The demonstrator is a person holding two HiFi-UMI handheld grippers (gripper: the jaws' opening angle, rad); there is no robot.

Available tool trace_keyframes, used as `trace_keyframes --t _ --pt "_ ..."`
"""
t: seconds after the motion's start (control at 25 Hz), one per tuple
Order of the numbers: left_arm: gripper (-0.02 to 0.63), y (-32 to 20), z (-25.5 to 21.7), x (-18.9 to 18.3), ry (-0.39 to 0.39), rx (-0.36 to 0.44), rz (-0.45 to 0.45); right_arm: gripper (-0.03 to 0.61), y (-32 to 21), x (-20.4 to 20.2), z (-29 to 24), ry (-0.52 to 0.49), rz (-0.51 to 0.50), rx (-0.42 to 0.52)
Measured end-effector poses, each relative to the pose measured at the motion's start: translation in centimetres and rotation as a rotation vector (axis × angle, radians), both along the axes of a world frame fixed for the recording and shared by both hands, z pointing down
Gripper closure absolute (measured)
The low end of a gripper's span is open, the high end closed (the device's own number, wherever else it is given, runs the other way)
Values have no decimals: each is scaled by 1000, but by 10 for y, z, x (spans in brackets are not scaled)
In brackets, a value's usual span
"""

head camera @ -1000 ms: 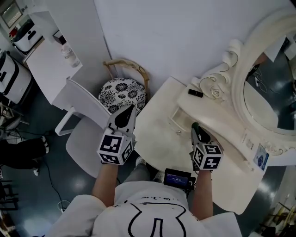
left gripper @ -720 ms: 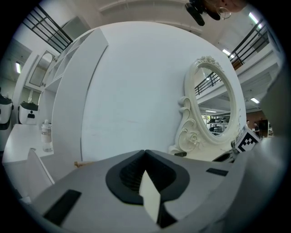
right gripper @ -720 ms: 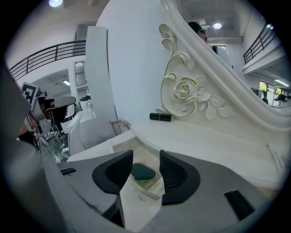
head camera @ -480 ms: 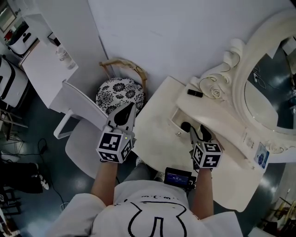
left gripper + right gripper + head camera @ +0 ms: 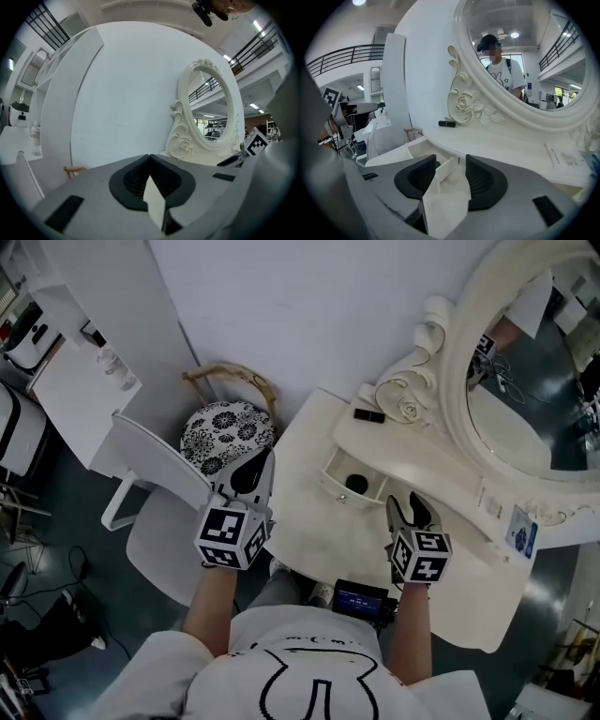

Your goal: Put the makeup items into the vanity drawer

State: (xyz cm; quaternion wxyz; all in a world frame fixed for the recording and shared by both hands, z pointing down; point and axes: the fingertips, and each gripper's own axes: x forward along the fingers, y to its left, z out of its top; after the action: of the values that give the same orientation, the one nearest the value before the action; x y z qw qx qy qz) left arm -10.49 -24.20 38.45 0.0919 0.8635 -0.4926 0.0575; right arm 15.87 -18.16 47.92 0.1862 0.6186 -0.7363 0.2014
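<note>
Far left of the open drawer (image 5: 327, 471) stands a stool with a flower-print cushion (image 5: 223, 431), off the tabletop (image 5: 307, 514). Nearer the drawer, yet clear of its left end and out past the tabletop's edge, the left tool (image 5: 260, 468) hangs clenched, jaws pressed together with nothing in them. The drawer is pulled out from the vanity's front, and a small dark round makeup item (image 5: 356, 484) lies inside it, apart from both tools. Behind the drawer, a black tube (image 5: 368, 414) lies on the tabletop against the carved base of the mirror (image 5: 514, 371). Just right of the drawer, the right tool (image 5: 408, 505) hovers above the tabletop, released: its jaws have just been opening and stand wide, with only the drawer's corner and bare tabletop seen between them. The mirror rises further right.
</note>
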Motion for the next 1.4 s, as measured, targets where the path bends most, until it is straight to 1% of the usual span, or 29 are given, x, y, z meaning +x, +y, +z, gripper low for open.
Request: trace_keyframes --t 0.12,0.48,0.6,0.72,0.84,0.96,1.28,1.4 --pt "600 5 -1 21 2 3 35 403 15 21 -2 1 43 8" --pt "600 16 -4 97 5 9 185 403 69 89 -1 -7 211 2" --pt "600 19 -2 119 3 4 230 394 84 103 4 -19 257 -8" --pt "600 23 4 133 -8 -9 265 383 96 107 15 -34 280 -29" --pt "600 26 13 139 -19 -31 282 382 104 105 27 -55 287 -57" --pt "600 26 23 136 -29 -56 280 382 109 97 40 -74 287 -86" --pt "600 35 59 112 -62 -129 250 382 125 77 80 -105 282 -167" --pt "600 40 70 105 -71 -151 244 382 131 77 88 -90 308 -168"
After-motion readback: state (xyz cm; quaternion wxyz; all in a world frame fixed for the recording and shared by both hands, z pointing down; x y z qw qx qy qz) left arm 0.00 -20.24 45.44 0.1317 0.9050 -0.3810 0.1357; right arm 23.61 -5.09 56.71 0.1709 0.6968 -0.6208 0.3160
